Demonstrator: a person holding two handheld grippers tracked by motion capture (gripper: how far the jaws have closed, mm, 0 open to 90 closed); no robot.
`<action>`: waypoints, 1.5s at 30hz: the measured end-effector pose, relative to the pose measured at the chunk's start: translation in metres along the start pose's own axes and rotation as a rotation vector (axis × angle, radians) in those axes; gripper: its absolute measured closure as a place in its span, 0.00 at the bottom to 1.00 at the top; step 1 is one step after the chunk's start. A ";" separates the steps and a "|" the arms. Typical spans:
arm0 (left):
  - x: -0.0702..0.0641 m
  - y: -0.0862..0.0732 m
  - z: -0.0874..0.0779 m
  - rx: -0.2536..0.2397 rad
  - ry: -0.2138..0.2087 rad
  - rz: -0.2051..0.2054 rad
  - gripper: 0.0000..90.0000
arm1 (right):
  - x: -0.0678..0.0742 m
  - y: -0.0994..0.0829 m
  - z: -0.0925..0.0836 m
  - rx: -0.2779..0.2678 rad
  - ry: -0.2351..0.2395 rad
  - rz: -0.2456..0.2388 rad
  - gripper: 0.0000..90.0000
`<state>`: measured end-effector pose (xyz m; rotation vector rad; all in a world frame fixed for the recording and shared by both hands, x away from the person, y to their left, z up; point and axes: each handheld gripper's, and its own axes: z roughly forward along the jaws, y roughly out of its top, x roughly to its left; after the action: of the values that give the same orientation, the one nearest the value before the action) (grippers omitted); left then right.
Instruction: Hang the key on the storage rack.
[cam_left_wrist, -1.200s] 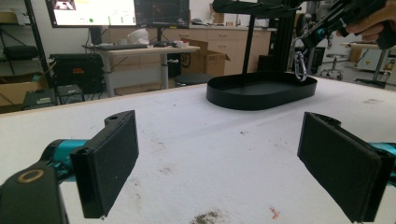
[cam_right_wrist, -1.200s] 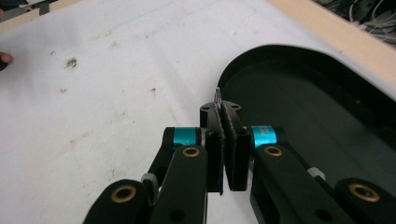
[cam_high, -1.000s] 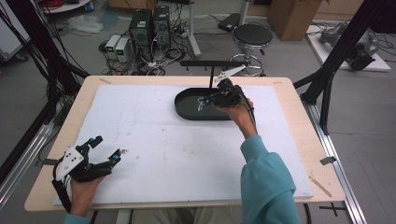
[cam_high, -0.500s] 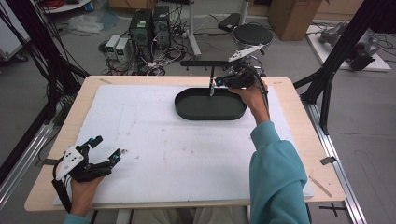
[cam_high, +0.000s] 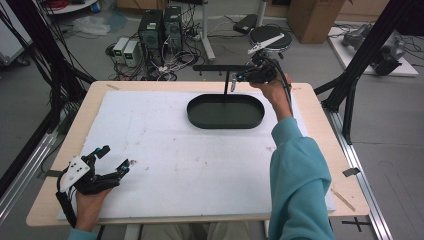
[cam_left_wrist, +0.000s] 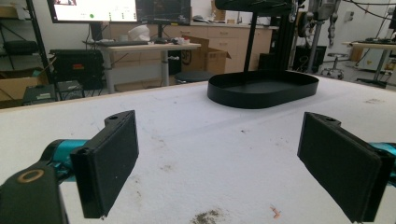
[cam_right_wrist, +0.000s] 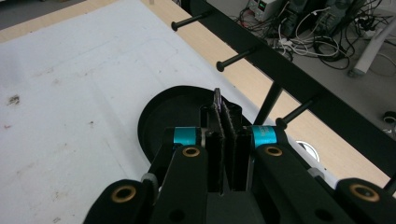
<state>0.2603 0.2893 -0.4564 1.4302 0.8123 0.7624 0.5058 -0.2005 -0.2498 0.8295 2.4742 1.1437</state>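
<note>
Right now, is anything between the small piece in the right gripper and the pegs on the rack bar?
Nothing visible does. The right gripper pinches a small thin piece above the black tray, with open air toward the peg.

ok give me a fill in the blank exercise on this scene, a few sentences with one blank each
1. The black oval tray at the base of the black T-shaped stand with pegs holds ____ items.
2. The right gripper is raised beside the stand with its jaws ____ on a small thin metal piece.
3. The left gripper rests near the table's front left corner with its jaws ____.
4. The white foam sheet covers a ____ tabletop.

Missing words: no; shut; open; wooden
</note>
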 end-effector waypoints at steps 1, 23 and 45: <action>0.000 0.000 0.000 -0.001 0.000 -0.002 0.14 | -0.001 0.000 0.001 0.000 -0.003 0.001 0.99; 0.000 0.000 0.000 -0.002 0.003 0.003 0.14 | -0.018 -0.006 0.012 0.012 -0.056 0.039 0.99; -0.001 0.000 0.000 -0.003 0.006 0.009 0.14 | -0.026 -0.009 0.020 0.016 -0.113 0.070 0.99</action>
<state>0.2597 0.2886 -0.4564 1.4307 0.8096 0.7744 0.5324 -0.2093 -0.2690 0.9655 2.3824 1.0706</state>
